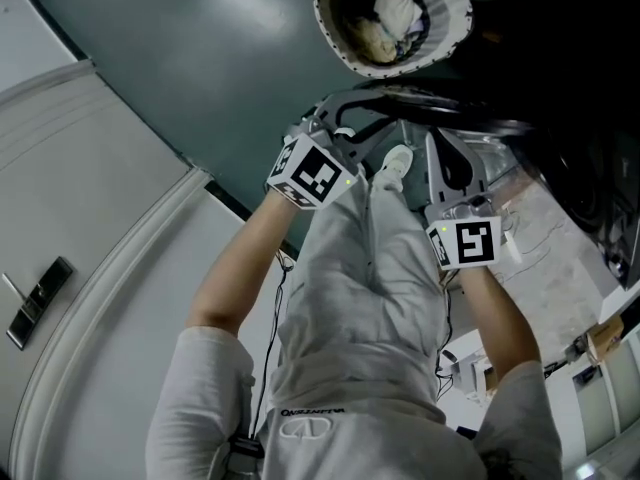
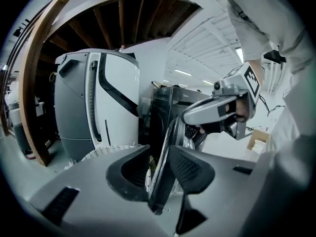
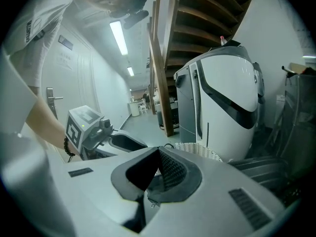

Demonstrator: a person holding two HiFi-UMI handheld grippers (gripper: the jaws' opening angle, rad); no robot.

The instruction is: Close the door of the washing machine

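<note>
The washing machine (image 2: 165, 105) is dark, and its round door (image 2: 173, 132) stands ajar, seen edge-on in the left gripper view. My left gripper (image 2: 159, 154) is open with the door's dark rim between its two fingers; whether a pad touches the rim I cannot tell. My right gripper (image 3: 158, 153) is shut with nothing in it, and it hovers just right of the door's top (image 2: 207, 113). From the head view both grippers, left (image 1: 345, 120) and right (image 1: 447, 163), reach forward over the door's curved rim (image 1: 440, 108).
A white woven laundry basket (image 1: 390, 18) with cloth in it stands on the floor ahead. A tall white and grey appliance (image 3: 227, 98) stands behind it under wooden stairs (image 3: 197, 19). A white door (image 1: 90, 268) is at my left.
</note>
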